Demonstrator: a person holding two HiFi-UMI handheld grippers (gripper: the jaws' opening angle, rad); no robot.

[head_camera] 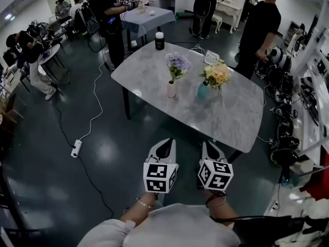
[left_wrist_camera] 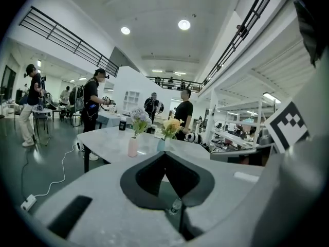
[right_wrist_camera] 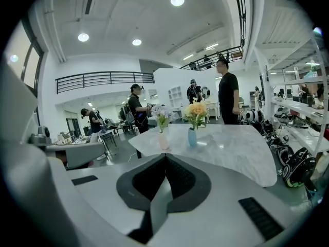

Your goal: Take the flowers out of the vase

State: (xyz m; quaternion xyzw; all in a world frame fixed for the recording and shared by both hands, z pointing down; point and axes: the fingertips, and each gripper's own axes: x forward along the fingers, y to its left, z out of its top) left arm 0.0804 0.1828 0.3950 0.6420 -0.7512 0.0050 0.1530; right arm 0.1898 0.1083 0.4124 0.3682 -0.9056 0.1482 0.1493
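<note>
Head view: a grey marble-topped table (head_camera: 226, 112) occupies the centre of the frame. Two small vases stand upright on it, near each other but not touching.

Container 1: a pink vase (head_camera: 171, 89), left of centre on the tabletop, holds a bunch of purple flowers (head_camera: 178, 63), stems seated in its neck.

Container 2: a blue vase (head_camera: 203, 90), just to the right of the first, holds a bunch of yellow-orange flowers (head_camera: 217, 74), likewise seated in the neck.

A black canister with a white lid (head_camera: 160, 40) stands at the table's far edge, at upper centre of the frame, well apart from both vases. Its contents cannot be seen.

Left gripper (head_camera: 165, 147): at lower centre of the frame, short of the table's near edge, well apart from the vases. Its own view shows the fingers pressed together with nothing between them.

Right gripper (head_camera: 209, 149): beside the left one, also short of the table. Its fingers are likewise closed tip to tip and empty.

A white power strip (head_camera: 76, 148) lies on the dark floor at left, its cable running toward the table.
</note>
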